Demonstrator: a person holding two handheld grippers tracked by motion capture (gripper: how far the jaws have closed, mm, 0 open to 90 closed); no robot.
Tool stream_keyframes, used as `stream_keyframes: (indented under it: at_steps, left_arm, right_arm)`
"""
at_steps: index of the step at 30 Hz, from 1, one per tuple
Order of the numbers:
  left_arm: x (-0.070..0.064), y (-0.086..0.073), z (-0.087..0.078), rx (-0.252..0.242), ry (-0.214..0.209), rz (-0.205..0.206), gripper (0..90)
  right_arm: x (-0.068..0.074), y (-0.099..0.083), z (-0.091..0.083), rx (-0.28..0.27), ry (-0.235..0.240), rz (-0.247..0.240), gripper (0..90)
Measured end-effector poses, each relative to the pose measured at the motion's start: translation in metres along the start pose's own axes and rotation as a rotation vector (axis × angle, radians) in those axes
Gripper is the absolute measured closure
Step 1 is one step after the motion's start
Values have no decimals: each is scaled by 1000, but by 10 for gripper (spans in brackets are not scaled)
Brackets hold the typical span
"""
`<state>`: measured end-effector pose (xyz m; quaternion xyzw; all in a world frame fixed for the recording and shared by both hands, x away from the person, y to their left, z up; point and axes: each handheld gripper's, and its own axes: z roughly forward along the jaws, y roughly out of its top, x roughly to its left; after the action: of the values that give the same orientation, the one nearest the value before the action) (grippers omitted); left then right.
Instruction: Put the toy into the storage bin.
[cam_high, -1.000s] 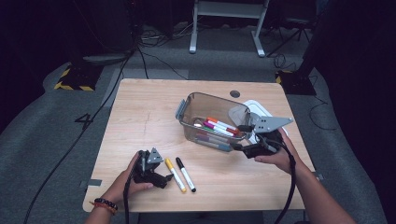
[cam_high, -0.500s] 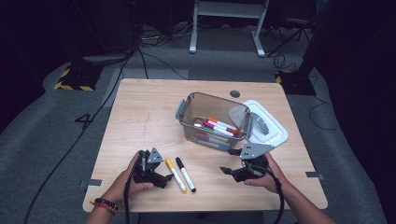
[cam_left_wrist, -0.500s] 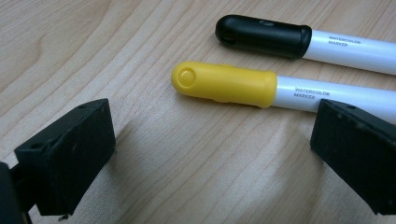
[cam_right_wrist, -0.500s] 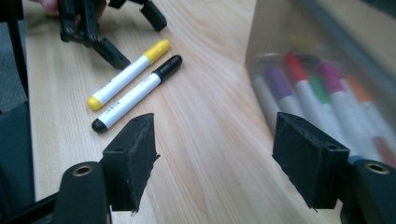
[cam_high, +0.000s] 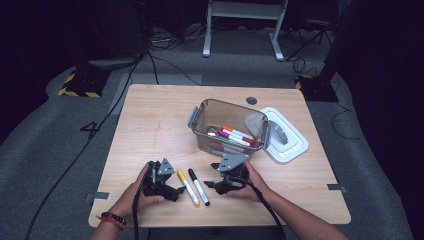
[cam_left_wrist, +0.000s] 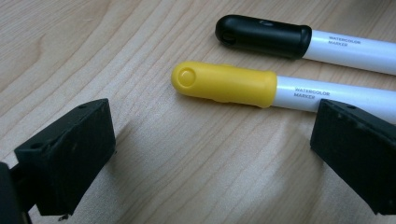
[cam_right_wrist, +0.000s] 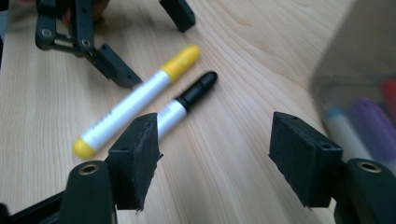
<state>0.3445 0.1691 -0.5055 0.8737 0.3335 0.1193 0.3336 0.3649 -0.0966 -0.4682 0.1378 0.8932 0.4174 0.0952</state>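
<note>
Now both markers, yellow (cam_high: 188, 187) and black (cam_high: 199, 185), lie side by side between the left gripper (cam_high: 175, 191) and right gripper (cam_high: 212, 184), both spread wide, holding nothing.

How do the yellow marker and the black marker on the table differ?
The yellow marker has a yellow cap; the black marker has a black cap. The yellow marker lies nearer the left gripper, the black marker nearer the right gripper. Both lie flat, side by side, with white barrels.

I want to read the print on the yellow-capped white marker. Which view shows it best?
The left gripper view: the yellow-capped white marker lies close, its print legible. The right gripper view shows it whole but blurrier; the high view shows it tiny.
</note>
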Motion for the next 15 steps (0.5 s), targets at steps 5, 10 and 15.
stream_keyframes:
  at_steps: [5,10,15]
  left_arm:
    - [0,0,0,1,-1,0,2]
    - [0,0,0,2,-1,1,2]
    - [0,0,0,0,0,1,2]
  right_arm:
    - [3,11,25,13,18,0,345]
    - [0,12,43,32,26,29,356]
    - [-3,10,54,72,3,45,386]
